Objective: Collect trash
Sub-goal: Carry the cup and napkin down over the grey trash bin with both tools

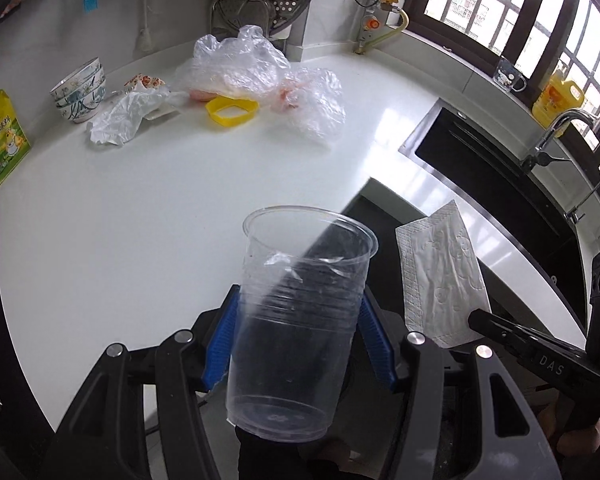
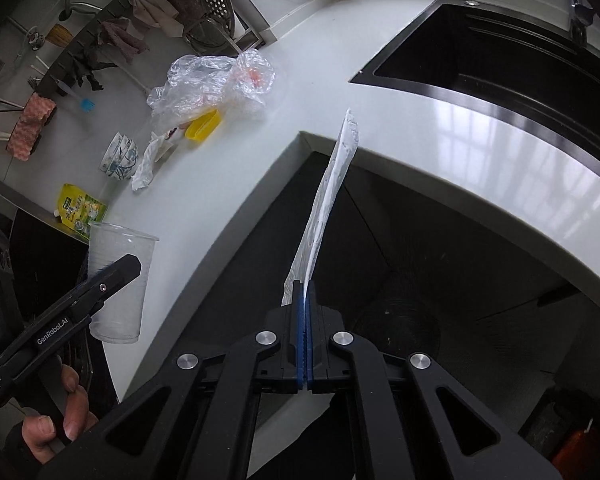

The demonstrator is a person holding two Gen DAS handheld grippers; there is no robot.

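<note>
My left gripper is shut on a clear plastic cup, its blue pads pressing both sides; the cup stands upright over the counter's front edge. The same cup shows at the lower left of the right wrist view. My right gripper is shut on a white paper napkin, which sticks up edge-on beyond the pads. That napkin appears flat-on in the left wrist view, held by the right gripper just right of the cup.
On the white counter lie crumpled clear plastic bags, a yellow ring-shaped lid, a white wrapper, stacked bowls and a green packet. A black sink sits right. Dark floor lies below.
</note>
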